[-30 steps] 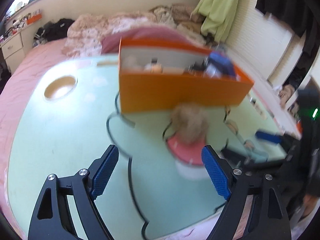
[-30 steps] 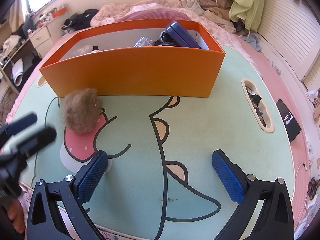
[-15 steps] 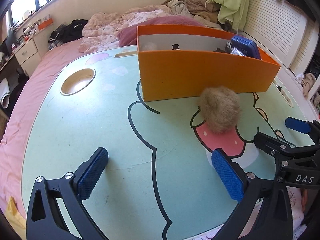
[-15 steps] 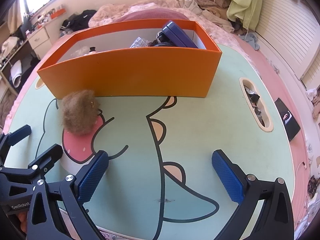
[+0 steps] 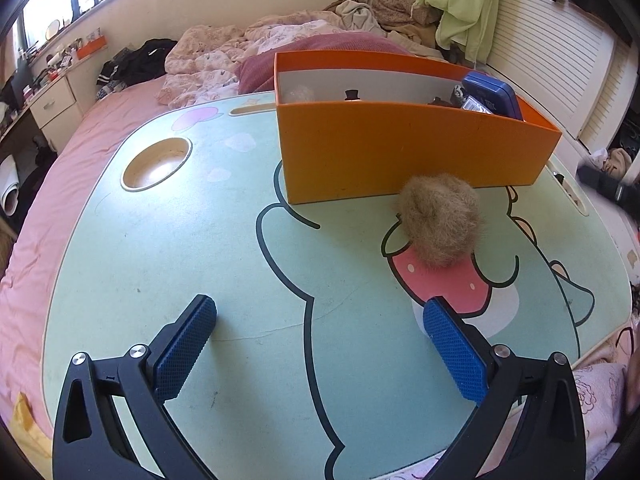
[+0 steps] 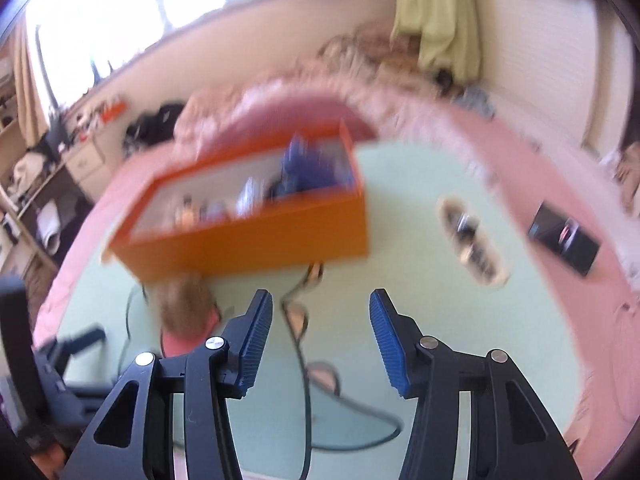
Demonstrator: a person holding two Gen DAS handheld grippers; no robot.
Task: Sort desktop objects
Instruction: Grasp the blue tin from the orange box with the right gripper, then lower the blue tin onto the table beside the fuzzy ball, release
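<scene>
Lap table (image 5: 168, 248) | fluffy ball (image 5: 440, 222) beyond left tool (image 5: 316, 338), apart

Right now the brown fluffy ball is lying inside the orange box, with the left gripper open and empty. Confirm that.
Not quite. The left wrist view shows the fluffy ball on the table, in front of the orange box, not inside it. The left gripper is open and empty.

left gripper (image 5: 320, 344): black frame, triangular cut-outs behind the fingers
left pads (image 5: 182, 350): blue, cross-hatched
left screws: two silver on each finger
right gripper (image 6: 320, 334): black frame, same cut-outs
right pads (image 6: 386, 344): blue, ribbed
right screws: two silver per finger
</scene>
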